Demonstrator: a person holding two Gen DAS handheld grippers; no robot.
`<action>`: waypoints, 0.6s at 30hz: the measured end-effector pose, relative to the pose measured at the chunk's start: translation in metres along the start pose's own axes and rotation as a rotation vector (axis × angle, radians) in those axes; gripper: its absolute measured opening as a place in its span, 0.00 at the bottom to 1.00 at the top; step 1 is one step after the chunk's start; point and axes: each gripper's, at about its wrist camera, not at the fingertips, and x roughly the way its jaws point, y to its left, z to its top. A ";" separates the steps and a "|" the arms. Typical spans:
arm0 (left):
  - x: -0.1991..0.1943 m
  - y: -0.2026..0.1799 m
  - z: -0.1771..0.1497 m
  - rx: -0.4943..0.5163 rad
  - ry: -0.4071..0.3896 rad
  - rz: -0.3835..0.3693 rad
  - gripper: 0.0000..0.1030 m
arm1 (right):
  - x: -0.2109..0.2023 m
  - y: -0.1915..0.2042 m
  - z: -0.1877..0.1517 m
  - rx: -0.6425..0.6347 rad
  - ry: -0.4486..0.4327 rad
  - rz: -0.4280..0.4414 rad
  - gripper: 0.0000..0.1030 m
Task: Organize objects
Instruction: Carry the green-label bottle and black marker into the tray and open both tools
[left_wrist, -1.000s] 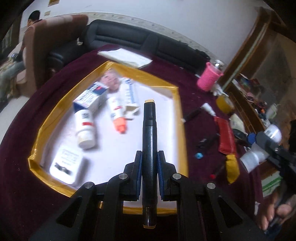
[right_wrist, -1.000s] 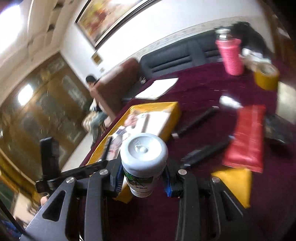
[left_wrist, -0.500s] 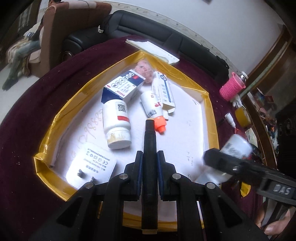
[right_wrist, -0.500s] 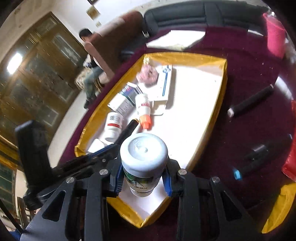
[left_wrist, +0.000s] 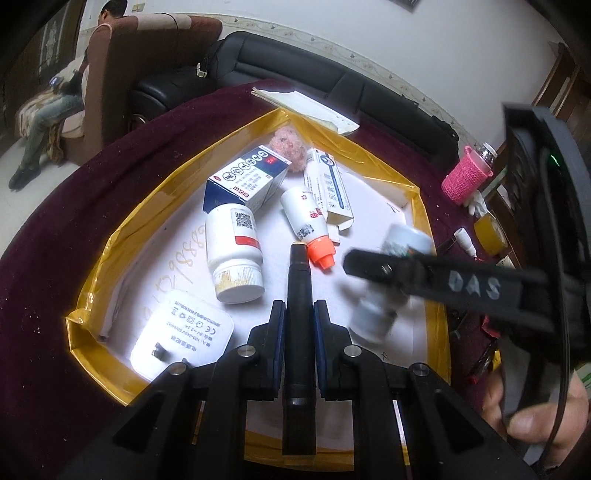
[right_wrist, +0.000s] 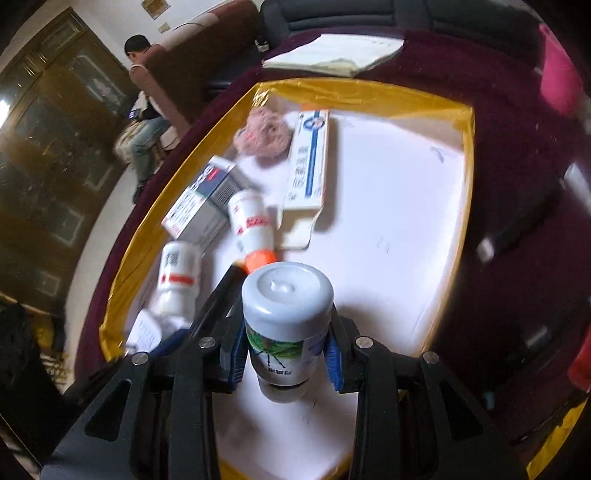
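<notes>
A yellow-rimmed white tray (left_wrist: 110, 236) (right_wrist: 466, 155) lies on the maroon table. My left gripper (left_wrist: 299, 314) is shut on a black pen (left_wrist: 300, 295) held over the tray's near part. My right gripper (right_wrist: 284, 354) is shut on a white bottle with a grey cap (right_wrist: 288, 314), over the tray's right part; it also shows blurred in the left wrist view (left_wrist: 384, 288). In the tray lie a white bottle (left_wrist: 232, 254), an orange-capped bottle (left_wrist: 306, 225), a blue-white box (left_wrist: 247, 177), a long white box (left_wrist: 328, 188), a pink fluffy thing (left_wrist: 290, 147) and a white adapter (left_wrist: 181, 332).
A paper pad (left_wrist: 306, 107) lies beyond the tray. A pink-sleeved bottle (left_wrist: 467, 177), a yellow tape roll (left_wrist: 489, 229) and small items sit on the table at the right. A black sofa (left_wrist: 332, 85) and a seated person (left_wrist: 55, 110) are behind.
Both grippers have moved in over the tray with their objects. The right gripper with the bottle came from the table's right side to above the tray's right part.
</notes>
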 end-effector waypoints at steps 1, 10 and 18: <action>0.000 0.000 0.000 -0.001 0.000 -0.003 0.11 | 0.001 0.001 0.003 0.005 -0.002 0.005 0.31; -0.008 0.002 -0.001 0.005 -0.001 -0.013 0.12 | 0.018 -0.002 0.015 0.078 -0.013 0.030 0.32; -0.012 0.004 -0.003 -0.010 -0.006 -0.018 0.13 | 0.009 -0.009 0.011 0.107 -0.014 0.047 0.42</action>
